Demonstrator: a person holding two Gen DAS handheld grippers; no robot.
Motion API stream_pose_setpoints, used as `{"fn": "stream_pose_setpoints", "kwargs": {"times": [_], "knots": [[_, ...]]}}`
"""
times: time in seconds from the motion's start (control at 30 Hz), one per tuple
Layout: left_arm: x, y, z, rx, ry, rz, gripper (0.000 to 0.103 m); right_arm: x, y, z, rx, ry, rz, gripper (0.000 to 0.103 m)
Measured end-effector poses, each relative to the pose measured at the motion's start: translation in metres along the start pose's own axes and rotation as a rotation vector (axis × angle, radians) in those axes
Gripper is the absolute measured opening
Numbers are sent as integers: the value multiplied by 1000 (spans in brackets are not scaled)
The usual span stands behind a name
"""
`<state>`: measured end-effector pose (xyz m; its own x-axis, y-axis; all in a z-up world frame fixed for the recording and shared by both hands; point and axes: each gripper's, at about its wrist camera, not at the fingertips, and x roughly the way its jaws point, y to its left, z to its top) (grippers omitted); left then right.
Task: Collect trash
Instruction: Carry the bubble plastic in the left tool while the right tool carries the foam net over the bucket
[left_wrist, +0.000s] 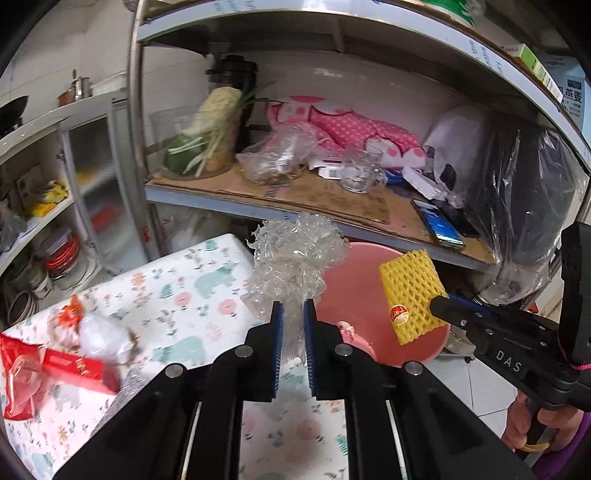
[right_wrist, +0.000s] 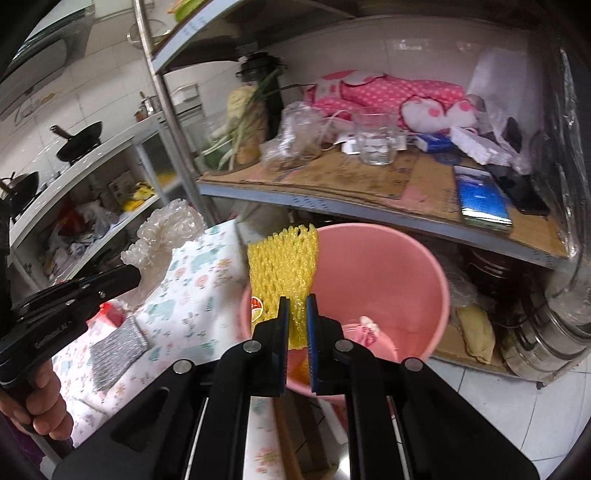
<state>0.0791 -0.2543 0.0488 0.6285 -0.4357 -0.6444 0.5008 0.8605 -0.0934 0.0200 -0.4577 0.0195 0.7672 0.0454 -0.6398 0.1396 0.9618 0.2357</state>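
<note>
Left gripper (left_wrist: 293, 308): jaws nearly closed, blue pads clamped on a wad of clear plastic wrap (left_wrist: 295, 258); the tool points forward and downward. Right gripper (right_wrist: 297, 304): jaws nearly closed, pads pinching the lower end of a yellow foam net sleeve (right_wrist: 282, 266); same downward tilt. Each tool is carried by a bare hand wrapped around its handle: the right hand (left_wrist: 535, 424) below its black body, the left hand (right_wrist: 37, 398) likewise.

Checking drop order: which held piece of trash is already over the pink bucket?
The yellow foam net in the right gripper; the clear plastic wad remains over the table.
</note>
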Motion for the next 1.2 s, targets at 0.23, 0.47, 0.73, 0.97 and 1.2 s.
{"fn": "stream_pose_setpoints", "kwargs": {"times": [0.23,0.47,0.73,0.97,1.2], "knots": [[23,-25,4,14,23,-70,10,14,-26,-2,33,19,-55,9],[53,-49,-1,41,79,-107,10,29,-35,-5,35,51,-86,9],[83,-62,-10,62,132,-112,10,43,-38,-7,27,76,-104,9],[96,-66,-13,79,152,-123,11,52,-41,-9,27,94,-126,9],[105,-64,-13,63,166,-131,11,57,-43,-9,25,100,-144,9]]}}
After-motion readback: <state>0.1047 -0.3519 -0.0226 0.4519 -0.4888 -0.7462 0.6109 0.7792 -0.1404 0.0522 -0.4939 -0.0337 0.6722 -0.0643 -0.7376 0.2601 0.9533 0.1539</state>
